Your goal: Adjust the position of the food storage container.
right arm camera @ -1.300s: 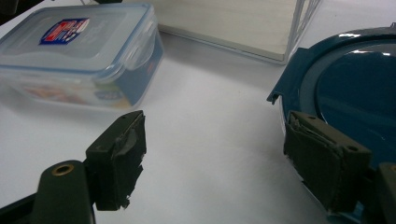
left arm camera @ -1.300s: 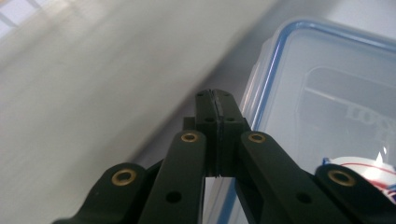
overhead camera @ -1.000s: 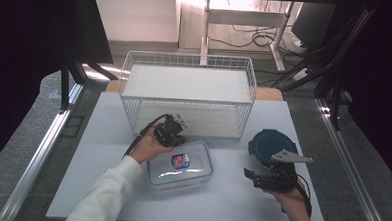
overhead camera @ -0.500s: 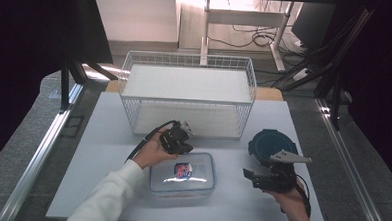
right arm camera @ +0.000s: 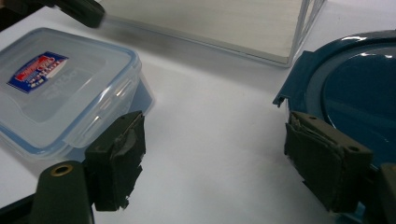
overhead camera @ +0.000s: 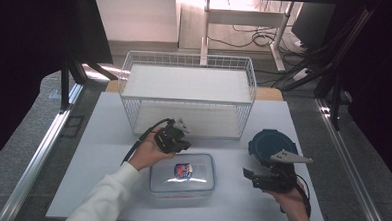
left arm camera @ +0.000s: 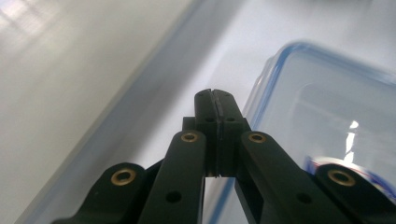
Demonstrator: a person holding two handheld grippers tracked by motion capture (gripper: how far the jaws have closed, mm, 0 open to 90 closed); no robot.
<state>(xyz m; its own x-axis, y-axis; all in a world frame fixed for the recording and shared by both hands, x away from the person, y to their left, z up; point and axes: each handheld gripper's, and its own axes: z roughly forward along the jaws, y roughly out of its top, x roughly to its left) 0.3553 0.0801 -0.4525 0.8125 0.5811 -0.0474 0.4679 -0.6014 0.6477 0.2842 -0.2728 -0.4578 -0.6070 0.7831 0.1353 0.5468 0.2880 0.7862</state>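
The left tool [overhead camera: 175,138] is hovering just beyond the far left corner of the clear rectangular container [overhead camera: 182,174], between it and the wire basket [overhead camera: 187,97]; in the left gripper view its jaws are pressing flat against each other with nothing between them, and the blue-edged lid of the container is lying just beside the tips. The container is sitting closed on the white table [overhead camera: 102,151], near the front edge and close to the centre, with a red and blue label [overhead camera: 183,169] showing on its lid. The right tool [overhead camera: 261,176] is resting low over the table to the right of the container and apart from it, its jaws spreading wide and gripping nothing; in the right gripper view the bare table surface is lying between the two worn pads. The round dark blue lid [overhead camera: 271,144] is lying flat on the table just behind the right tool, at the near right corner of the wire basket. The wire basket is standing at the back of the table with a white panel lying across its top.
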